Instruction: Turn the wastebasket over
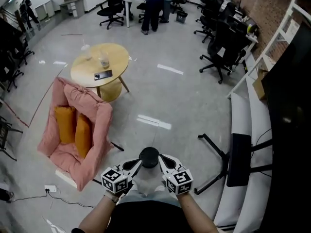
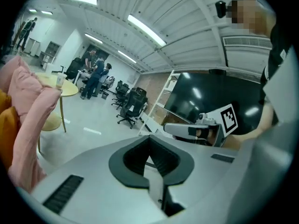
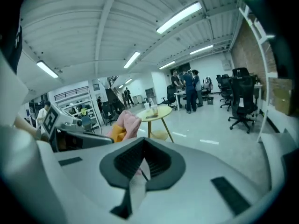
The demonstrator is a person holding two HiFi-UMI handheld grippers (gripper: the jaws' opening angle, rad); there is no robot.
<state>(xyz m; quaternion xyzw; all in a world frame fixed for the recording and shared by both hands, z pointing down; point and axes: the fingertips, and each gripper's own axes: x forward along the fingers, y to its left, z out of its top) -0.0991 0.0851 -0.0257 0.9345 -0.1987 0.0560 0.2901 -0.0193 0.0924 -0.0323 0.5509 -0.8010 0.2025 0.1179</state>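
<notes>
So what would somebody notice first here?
Probably the floppy pink chair with orange cushions, at the left. Behind it stands a round yellow table. At the bottom, the left gripper and right gripper flank a dark round thing.

Whitish wastebasket (image 1: 146,182) held aloft, clamped on both sides.

A pink armchair (image 1: 92,125) holds two orange cushions (image 1: 75,130) beside a pale yellow round table (image 1: 99,62) on a glossy grey floor (image 1: 170,96). Black office chairs (image 1: 221,47) stand by a red-brown brick wall (image 1: 269,8). The wastebasket (image 1: 148,158) shows whitish with a black round end. The light grey left gripper (image 1: 137,166) and right gripper (image 1: 164,164) carry black-and-white square markers and black pads.
</notes>
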